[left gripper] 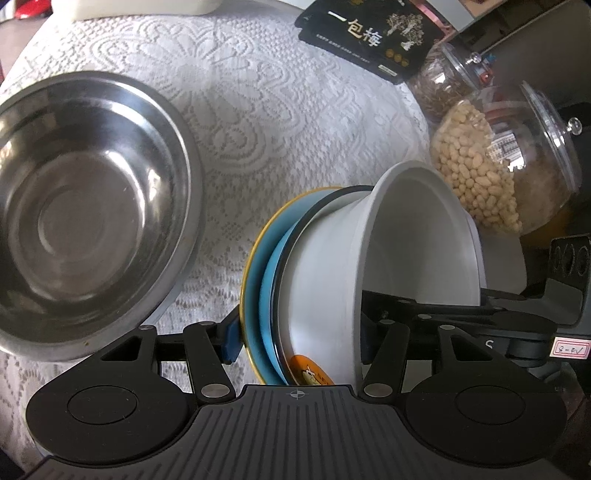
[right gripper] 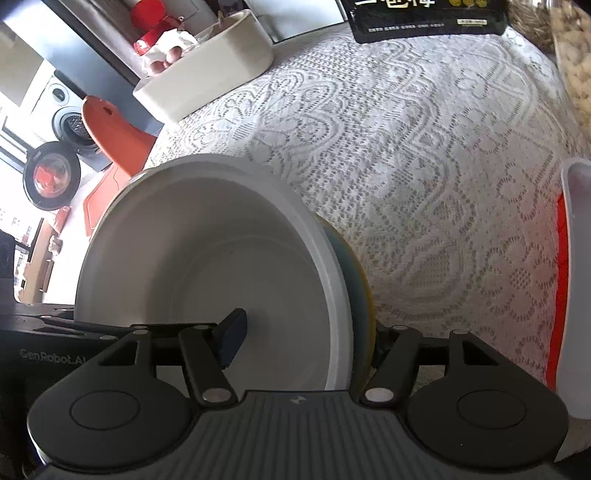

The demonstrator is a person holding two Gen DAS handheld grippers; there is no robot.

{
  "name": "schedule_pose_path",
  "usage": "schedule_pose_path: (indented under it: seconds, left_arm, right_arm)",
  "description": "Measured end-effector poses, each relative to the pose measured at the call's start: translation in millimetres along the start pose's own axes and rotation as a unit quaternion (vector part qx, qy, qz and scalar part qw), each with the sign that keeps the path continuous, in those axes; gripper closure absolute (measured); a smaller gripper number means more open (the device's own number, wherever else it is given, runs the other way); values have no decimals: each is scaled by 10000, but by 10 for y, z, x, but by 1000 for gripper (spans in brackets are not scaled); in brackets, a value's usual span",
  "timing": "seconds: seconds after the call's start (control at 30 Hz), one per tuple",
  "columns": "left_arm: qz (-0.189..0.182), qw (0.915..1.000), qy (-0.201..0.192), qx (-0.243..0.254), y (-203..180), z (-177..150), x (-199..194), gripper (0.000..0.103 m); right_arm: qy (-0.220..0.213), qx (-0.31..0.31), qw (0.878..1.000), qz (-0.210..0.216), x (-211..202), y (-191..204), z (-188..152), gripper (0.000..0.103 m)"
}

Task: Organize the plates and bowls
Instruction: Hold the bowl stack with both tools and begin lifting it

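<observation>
My left gripper (left gripper: 295,332) is shut on a stack of dishes: a white bowl (left gripper: 332,280), a white dish with a dark rim and a blue plate with a yellow rim (left gripper: 255,284). The stack is tipped on edge above the lace tablecloth. My right gripper (right gripper: 306,332) is shut on the same stack from the other side, one finger (right gripper: 232,336) inside the white bowl (right gripper: 207,258), the other behind the yellow-rimmed plate (right gripper: 364,295). A large steel bowl (left gripper: 85,206) sits on the table to the left.
Two glass jars, one with pale beans (left gripper: 495,166), stand at the right. A black packet (left gripper: 369,33) lies at the back. A white box (right gripper: 210,77) stands at the table's far left. A white and red container (right gripper: 572,288) is at the right edge.
</observation>
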State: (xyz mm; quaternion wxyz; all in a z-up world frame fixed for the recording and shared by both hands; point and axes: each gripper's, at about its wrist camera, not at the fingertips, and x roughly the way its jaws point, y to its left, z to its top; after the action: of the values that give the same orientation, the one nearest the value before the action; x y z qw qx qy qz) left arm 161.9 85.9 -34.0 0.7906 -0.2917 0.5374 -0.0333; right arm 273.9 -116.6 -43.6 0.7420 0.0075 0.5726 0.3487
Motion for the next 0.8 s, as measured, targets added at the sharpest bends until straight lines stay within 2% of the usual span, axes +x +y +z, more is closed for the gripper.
schedule_pose_path:
  seconds: [0.3, 0.43, 0.8]
  left_arm:
    - [76, 9999, 10, 114, -68, 35, 28, 43]
    - [225, 9996, -3, 198, -134, 88, 60, 42]
    - [276, 9996, 44, 108, -135, 85, 39, 42]
  right_arm:
    - [195, 21, 9996, 182, 44, -96, 3, 35]
    - [249, 187, 9992, 246, 59, -150, 10, 38]
    - [445, 317, 9981, 293, 74, -142, 36, 38]
